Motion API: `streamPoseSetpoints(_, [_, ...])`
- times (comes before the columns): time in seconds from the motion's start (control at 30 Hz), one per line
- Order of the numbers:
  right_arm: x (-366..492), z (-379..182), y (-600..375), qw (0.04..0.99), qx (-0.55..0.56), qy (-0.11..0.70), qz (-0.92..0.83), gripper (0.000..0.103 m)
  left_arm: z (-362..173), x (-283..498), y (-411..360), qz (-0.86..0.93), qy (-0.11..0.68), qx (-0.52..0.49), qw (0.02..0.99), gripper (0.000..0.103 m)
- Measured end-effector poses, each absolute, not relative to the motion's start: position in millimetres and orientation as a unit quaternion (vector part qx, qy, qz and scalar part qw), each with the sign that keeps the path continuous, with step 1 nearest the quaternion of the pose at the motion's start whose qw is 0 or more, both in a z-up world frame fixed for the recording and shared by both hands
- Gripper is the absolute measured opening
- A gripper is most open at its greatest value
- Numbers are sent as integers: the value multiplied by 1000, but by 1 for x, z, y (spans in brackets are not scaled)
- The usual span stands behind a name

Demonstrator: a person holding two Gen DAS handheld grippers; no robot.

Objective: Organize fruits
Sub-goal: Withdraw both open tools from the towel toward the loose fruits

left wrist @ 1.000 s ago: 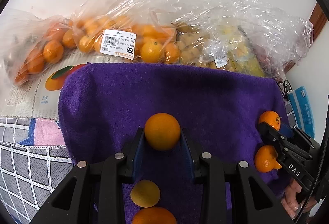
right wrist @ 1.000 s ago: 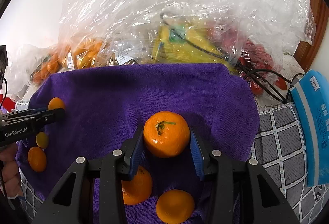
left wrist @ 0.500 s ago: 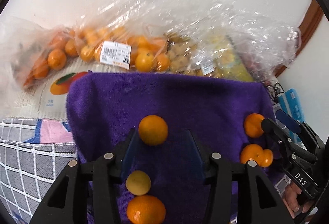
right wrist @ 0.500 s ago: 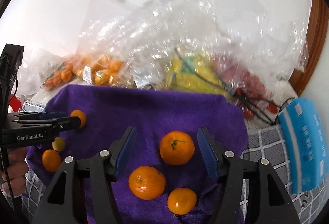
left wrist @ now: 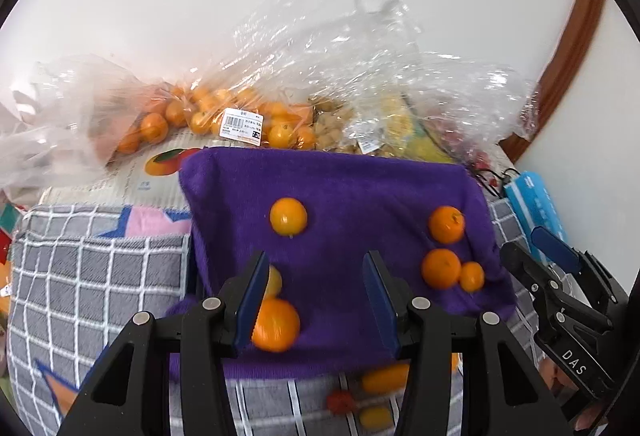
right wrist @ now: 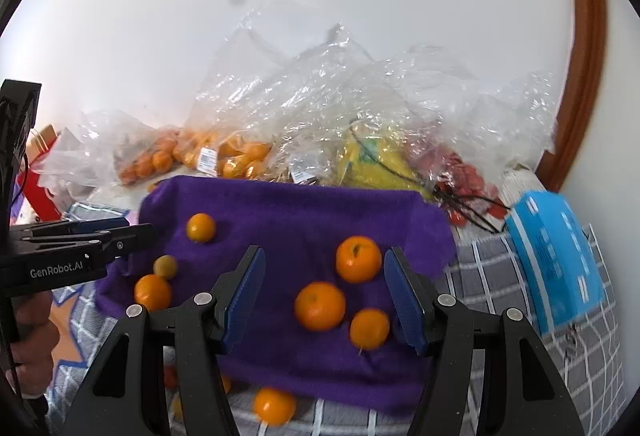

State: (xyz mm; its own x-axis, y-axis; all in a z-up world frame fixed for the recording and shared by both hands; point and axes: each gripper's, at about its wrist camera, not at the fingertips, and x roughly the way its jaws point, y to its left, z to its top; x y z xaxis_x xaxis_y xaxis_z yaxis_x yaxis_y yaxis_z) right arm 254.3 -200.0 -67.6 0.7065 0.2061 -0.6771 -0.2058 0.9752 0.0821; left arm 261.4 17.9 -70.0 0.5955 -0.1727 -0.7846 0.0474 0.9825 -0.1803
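Purple towel — checked grey cloth

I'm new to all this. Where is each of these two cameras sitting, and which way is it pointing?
Left wrist view: sits on the left tool, looking forward along its open fingers at the purple towel; the right tool and a bit of hand show at the right edge.
Right wrist view: sits on the right tool, facing the same towel; the left tool and the hand holding it show at left.
Shared: the towel, its loose oranges, the plastic fruit bags behind and the blue packet.
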Motion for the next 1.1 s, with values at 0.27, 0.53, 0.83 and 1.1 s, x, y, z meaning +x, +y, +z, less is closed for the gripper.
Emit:
streamPoseSetpoints(0.27, [201,-53,-211,930,28,355,94,62,-47,207,20,-58,420,-70,903,47])
streamPoseSetpoints(0.53, [164,-55,-209,922,31,370,106,62,-44,162,26,-64,408,-70,908,47])
streamPoseSetpoints(0.83, [126,-58,-198,921,13,371,118,62,-49,123,37,-58,399,-86,911,47])
streamPoseSetpoints(1.1, [107,-69,-193,921,13,370,120,62,-63,102,43,-51,397,-80,913,47])
